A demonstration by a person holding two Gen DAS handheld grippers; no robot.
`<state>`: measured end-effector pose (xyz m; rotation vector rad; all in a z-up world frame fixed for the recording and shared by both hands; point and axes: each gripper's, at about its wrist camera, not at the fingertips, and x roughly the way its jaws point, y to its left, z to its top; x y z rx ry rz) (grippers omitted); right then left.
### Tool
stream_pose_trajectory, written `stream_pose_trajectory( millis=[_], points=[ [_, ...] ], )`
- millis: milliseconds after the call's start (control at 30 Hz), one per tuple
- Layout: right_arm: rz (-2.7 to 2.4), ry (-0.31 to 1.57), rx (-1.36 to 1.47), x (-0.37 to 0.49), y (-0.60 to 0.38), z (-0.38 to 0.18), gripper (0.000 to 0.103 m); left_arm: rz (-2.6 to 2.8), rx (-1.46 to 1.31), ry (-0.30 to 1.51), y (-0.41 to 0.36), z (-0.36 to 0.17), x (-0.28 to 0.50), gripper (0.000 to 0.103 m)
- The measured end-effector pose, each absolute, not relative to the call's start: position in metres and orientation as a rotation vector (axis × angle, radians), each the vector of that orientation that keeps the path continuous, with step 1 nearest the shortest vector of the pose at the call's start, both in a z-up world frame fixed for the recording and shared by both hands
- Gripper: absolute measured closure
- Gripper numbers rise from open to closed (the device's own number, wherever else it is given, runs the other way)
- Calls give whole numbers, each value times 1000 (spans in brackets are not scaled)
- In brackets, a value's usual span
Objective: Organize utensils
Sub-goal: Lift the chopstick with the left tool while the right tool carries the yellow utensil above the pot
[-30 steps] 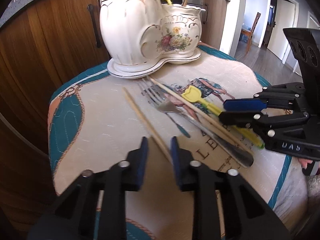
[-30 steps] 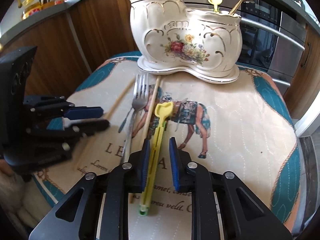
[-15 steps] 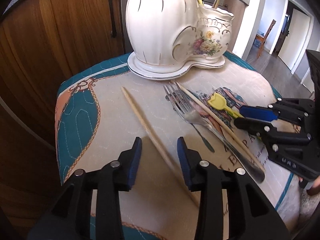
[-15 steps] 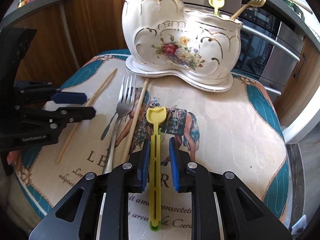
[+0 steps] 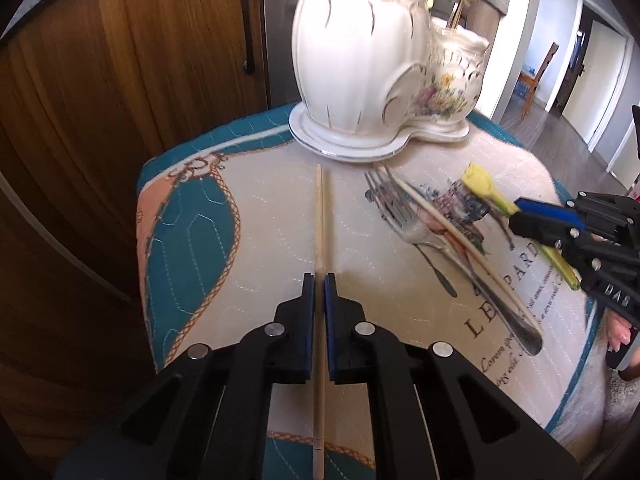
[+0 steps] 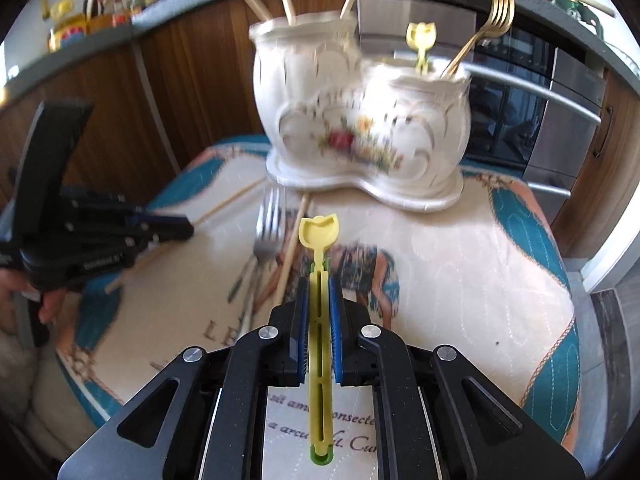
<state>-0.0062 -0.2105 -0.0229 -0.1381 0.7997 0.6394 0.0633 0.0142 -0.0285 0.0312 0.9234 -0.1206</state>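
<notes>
left gripper (image 5: 319,280) now clamped on wooden chopstick (image 5: 319,216) (jaws apart before), right gripper (image 6: 319,286) closing on yellow utensil (image 6: 319,240)

Both grippers were built of matte black plastic. The left gripper (image 5: 319,280) had two broad angular arms with triangular cut-outs, each arm hinged by round silver pins, and its fingers (image 5: 307,320) were faced with blue pads. The right gripper (image 6: 319,284) was made the same way: black linkage arms, silver pins, triangular openings, blue ribbed pads on the inner finger faces. Seen from the side at the far right of the left wrist view, its black body carried small silver screws and raised white lettering, partly legible as "DAS". At the far left of the right wrist view, the left gripper's body bore a white printed label, too blurred to read.
</notes>
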Motion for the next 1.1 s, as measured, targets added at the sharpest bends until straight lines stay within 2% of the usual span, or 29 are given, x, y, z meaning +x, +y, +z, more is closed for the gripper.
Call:
stream_pose_trajectory(
  millis=[267,500,1100],
  points=[
    [644,578,4,-20,-231,20,92,-161,-14,715,23,17,40,98],
    [603,494,70,-15,-240,39,92,-178,-25,527,20,46,29,98],
    [504,281,212,76,-247,98,92,-187,-149,206,34,116,105,98]
  ],
)
